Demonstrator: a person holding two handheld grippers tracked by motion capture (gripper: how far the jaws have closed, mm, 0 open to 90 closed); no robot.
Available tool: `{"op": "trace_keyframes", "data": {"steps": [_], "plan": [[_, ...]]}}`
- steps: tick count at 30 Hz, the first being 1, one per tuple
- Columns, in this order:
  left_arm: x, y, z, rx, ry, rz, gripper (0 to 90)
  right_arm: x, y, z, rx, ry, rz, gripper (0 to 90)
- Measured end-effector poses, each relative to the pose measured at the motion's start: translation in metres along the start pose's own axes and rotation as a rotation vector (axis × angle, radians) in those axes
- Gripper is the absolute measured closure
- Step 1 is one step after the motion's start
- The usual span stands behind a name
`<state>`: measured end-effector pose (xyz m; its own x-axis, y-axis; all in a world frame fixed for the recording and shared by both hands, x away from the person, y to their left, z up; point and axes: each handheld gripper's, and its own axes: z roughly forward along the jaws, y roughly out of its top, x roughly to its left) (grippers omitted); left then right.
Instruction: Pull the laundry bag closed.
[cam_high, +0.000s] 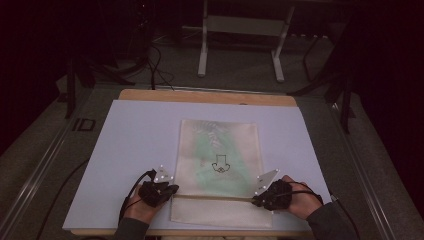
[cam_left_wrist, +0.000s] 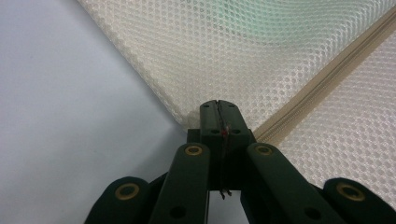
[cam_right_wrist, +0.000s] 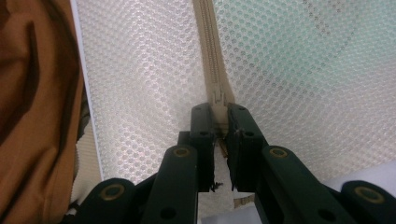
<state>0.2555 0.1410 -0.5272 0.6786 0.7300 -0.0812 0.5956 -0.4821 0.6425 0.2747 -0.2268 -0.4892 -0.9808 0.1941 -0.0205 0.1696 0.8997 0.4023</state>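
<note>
1. Two claws were at work on a cream mesh laundry bag (cam_high: 218, 165) with a green garment showing faintly through it. It lay flat in the middle of the pale blue desk (cam_high: 125, 150), its zip end towards the person.
2. The left claw (cam_high: 167, 189) had its jaws pressed fully together at the bag's near left corner, just where the beige zipper (cam_left_wrist: 322, 84) ends. A thin sliver of something showed between the jaws, so I judged it pinched the mesh edge, anchoring the bag.
3. The right claw (cam_high: 257, 200) sat at the other end of the zipper (cam_right_wrist: 212, 51). Its jaws stood close on either side of the small zipper slider (cam_right_wrist: 218, 100), clamped on it or very nearly so.
4. The step in hand looked like running the slider along the zip across the bag's near end.
5. To do it well, I thought the left claw should hold the corner firmly and pull slightly away, keeping the zip tape taut and straight.
6. The right claw ought to draw the slider along the line of the teeth, low and level, not lifting.
7. Loose mesh bunching ahead of the slider could jam it, so a slow, steady pull seemed wise.
</note>
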Motion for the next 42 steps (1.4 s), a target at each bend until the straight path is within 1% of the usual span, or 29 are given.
{"op": "trace_keyframes", "data": {"steps": [2, 3, 5, 13, 19, 22, 24, 30, 35, 40, 42], "plan": [[0.000, 0.000, 0.000, 0.000, 0.000, 0.000, 89.4, -0.001, -0.002, -0.001, 0.005, -0.006, -0.002, 82.5], [0.000, 0.000, 0.000, 0.000, 0.000, 0.000, 89.4, -0.001, -0.003, -0.002, -0.005, -0.002, 0.004, 82.5], [0.000, 0.000, 0.000, 0.000, -0.001, -0.001, 89.4, -0.001, -0.005, -0.003, 0.002, -0.008, 0.005, 82.5], [0.000, 0.000, 0.000, 0.000, 0.001, 0.000, 89.4, -0.002, -0.014, -0.008, -0.001, -0.014, 0.029, 82.4], [0.000, 0.000, 0.000, -0.001, 0.002, 0.000, 89.4, -0.004, -0.020, -0.011, -0.004, -0.014, 0.044, 82.4], [-0.001, 0.000, 0.000, 0.003, 0.009, 0.009, 89.4, -0.006, -0.023, -0.012, -0.007, -0.014, 0.052, 82.4], [-0.001, 0.000, 0.000, 0.003, 0.009, 0.007, 89.4, -0.007, -0.025, -0.013, -0.009, -0.013, 0.057, 82.4], [-0.002, 0.000, 0.000, 0.002, 0.012, 0.008, 89.4, -0.009, -0.029, -0.012, 0.002, -0.016, 0.064, 82.4], [-0.002, 0.000, 0.000, 0.003, 0.014, 0.005, 89.3, -0.011, -0.031, -0.012, -0.009, -0.010, 0.072, 82.4], [-0.002, 0.000, 0.000, 0.001, 0.008, -0.004, 89.3, -0.014, -0.030, -0.014, -0.017, -0.021, 0.074, 82.4], [-0.002, 0.000, -0.001, 0.003, 0.009, -0.001, 89.3, -0.015, -0.030, -0.015, -0.020, -0.021, 0.077, 82.3]]}}
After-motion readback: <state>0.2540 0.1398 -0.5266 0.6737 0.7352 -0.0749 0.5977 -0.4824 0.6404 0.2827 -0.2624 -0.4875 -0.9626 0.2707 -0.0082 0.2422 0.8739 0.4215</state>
